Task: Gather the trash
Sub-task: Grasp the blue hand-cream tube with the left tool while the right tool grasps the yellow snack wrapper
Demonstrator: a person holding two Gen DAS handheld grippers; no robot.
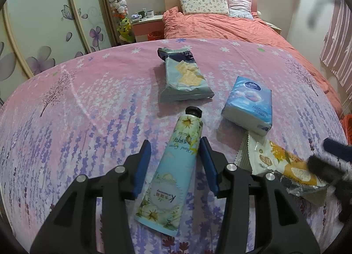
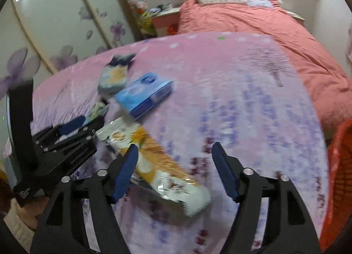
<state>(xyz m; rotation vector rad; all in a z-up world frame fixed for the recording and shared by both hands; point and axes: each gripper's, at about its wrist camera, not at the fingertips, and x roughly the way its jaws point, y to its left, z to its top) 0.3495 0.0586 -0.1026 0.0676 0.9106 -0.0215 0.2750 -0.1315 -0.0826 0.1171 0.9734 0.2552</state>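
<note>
tissue pack point(image 1: 247, 105) ahead, bare cloth point(image 1: 77, 122) left

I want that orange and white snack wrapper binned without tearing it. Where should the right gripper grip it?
Grip the orange and white wrapper across its narrow middle, coming from above. It lies flat and long on the tablecloth, slanting away to the left, so the right gripper, open with one pad already at its left edge, probably only needs to shift left to straddle it.

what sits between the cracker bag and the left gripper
The hand cream tube lies there on the lavender cloth, its black cap toward the cracker bag, its body between the left gripper's open jaws. The left wrist view shows it.
</note>
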